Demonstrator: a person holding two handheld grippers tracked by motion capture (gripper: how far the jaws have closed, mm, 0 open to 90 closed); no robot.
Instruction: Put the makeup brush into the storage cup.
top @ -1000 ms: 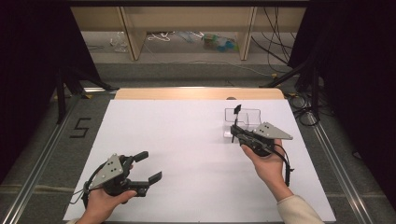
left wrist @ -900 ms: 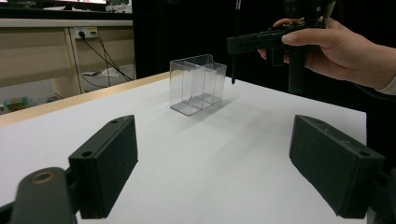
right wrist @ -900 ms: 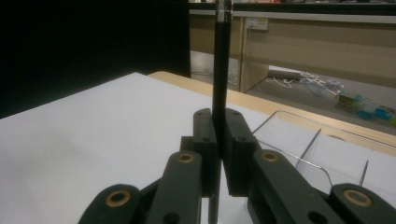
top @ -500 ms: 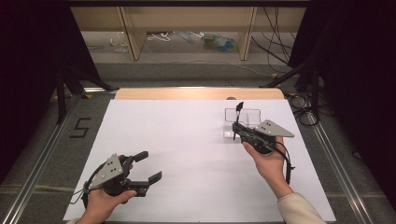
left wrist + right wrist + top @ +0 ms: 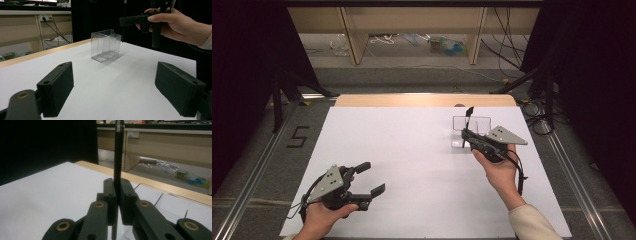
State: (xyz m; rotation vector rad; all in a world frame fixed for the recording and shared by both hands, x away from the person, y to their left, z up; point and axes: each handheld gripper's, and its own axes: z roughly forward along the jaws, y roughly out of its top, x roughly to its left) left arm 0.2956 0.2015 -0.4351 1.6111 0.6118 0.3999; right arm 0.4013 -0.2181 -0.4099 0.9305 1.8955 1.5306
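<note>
From above, your right hand-held gripper [image 5: 468, 131] holds a black pen [image 5: 468, 118] upright over the clear box [image 5: 471, 131] at the far right of the bench [image 5: 412, 150]; your left hand-held gripper [image 5: 367, 177] waits wide apart. The left gripper view shows the box [image 5: 106, 45] with nothing in it, I think. The right gripper view confirms the pen [image 5: 118, 165] clamped: picked up, not yet dropped in.

Clear glossy plastic box [image 5: 106, 45], matt black pen [image 5: 118, 157]
</note>
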